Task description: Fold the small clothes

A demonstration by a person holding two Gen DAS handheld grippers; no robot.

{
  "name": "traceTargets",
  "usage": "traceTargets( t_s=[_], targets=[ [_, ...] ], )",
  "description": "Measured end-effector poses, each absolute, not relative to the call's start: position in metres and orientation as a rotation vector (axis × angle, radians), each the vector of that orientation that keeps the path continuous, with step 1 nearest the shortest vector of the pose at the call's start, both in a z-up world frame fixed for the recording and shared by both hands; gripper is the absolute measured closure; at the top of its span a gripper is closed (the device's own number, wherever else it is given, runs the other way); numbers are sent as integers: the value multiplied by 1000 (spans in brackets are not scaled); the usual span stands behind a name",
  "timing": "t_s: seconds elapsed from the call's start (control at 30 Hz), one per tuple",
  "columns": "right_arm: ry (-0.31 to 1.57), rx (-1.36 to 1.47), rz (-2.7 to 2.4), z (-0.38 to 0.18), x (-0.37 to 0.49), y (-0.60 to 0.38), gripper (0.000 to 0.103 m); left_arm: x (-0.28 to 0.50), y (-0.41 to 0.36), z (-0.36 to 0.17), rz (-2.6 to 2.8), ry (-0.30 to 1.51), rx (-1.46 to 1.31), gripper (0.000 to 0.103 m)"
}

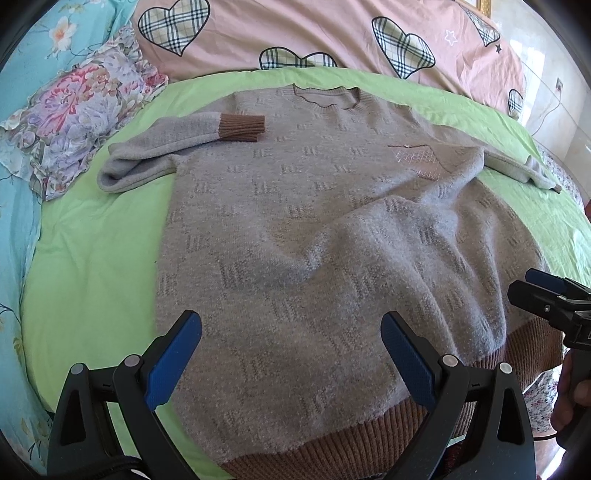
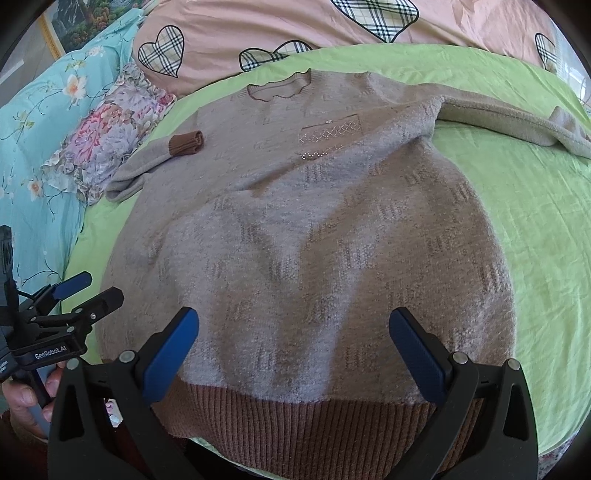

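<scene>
A grey knit sweater (image 1: 295,206) with brown ribbed hem and cuffs lies face up on the green sheet (image 1: 92,266), collar far from me. Its left sleeve is folded across the chest, brown cuff (image 1: 242,128) on the body; the right sleeve (image 2: 517,118) lies stretched out to the right. The fabric is rumpled in the middle. My left gripper (image 1: 291,354) is open, hovering over the hem's left part, holding nothing. My right gripper (image 2: 293,350) is open over the hem (image 2: 314,424), also empty. Each gripper shows in the other's view: right (image 1: 543,291), left (image 2: 81,291).
A floral pillow (image 1: 81,122) lies at the far left on a turquoise flowered cover (image 1: 18,258). A pink quilt with plaid hearts (image 1: 295,33) lies beyond the collar. Green sheet shows on both sides of the sweater.
</scene>
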State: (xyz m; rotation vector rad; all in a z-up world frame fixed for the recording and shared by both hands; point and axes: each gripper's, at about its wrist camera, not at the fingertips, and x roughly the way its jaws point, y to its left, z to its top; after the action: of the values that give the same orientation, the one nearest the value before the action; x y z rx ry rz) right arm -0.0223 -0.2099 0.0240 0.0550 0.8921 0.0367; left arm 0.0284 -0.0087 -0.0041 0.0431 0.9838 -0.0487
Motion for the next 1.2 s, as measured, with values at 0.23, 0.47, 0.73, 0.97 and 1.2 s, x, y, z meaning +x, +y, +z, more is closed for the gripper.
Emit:
traceTargets(
  t_s=[0.23,0.47,0.73,0.97,1.2],
  targets=[
    [891,94,34,29,-21,-223,0,34,-14,-4,-70,979,29,5],
    [875,142,7,35,-19,-247,0,48,-14,-4,-63,984,36,5],
    [843,236,-88,54,-10,-306,0,74,-13,7,-34,955,49,5],
    [795,315,-228,80,-4,-385,0,103,-15,20,-17,933,67,5],
    [726,401,-386,105,4,-465,0,137,-12,30,4,913,43,5]
  ],
)
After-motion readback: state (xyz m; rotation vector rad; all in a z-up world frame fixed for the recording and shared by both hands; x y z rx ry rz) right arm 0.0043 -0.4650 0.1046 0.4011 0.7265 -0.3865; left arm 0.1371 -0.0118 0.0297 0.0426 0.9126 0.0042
